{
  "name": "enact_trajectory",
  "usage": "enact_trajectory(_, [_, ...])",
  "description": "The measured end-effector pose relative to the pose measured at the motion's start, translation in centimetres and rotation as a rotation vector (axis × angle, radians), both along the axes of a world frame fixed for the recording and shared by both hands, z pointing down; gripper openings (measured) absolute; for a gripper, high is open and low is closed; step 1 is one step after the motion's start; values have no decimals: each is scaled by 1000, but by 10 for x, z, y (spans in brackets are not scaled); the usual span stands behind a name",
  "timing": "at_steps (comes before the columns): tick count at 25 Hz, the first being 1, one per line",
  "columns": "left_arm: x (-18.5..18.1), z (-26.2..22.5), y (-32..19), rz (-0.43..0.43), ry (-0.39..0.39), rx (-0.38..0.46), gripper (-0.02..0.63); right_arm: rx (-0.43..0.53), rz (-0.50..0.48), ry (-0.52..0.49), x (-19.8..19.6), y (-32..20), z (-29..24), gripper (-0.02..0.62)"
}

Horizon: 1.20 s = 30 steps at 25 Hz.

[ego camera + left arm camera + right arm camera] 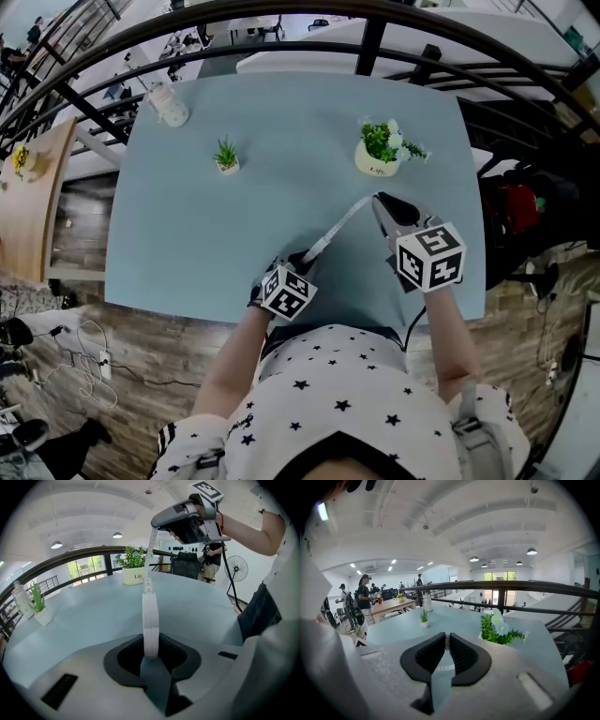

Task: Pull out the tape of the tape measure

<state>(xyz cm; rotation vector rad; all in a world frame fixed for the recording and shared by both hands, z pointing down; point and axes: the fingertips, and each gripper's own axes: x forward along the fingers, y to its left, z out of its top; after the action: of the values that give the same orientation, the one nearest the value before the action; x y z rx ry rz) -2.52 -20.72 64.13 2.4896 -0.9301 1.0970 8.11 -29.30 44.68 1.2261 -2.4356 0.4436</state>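
Left gripper [298, 262] is clamped on the white tape measure case [150, 620], held edge-on between the dark pads, near the table [187, 216] edge closest to the person. Whether the case touches the tabletop cannot be told. Right gripper [378, 200] is pinched nearly closed on the free end of the tape [339, 225]; in the right gripper view a short white strip of tape [444, 667] with markings is seen just below the almost-touching pads. The tape is drawn out in a straight line between the two grippers, apart from the table surface. In the left gripper view the tape [149, 559] is seen rising from the case up to the right gripper [157, 524], which is held well above the tabletop. On the far half of the blue table, a flower pot [377, 159] with green leaves and pale flowers is set just beyond the right gripper, a small plant [226, 157] in a white pot is placed to its left, and a pale bottle [170, 105] is found at the far left corner.
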Motion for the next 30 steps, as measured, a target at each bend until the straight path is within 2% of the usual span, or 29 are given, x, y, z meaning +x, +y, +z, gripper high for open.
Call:
enact_trajectory(7, [-1,-1,0,0,-2,1,86,-79,-31,-4,-13,14,35,38])
enact_trajectory(30, [-2,1,-1,-5,2,-8,86,-298,-167,99,-55,69,149,38])
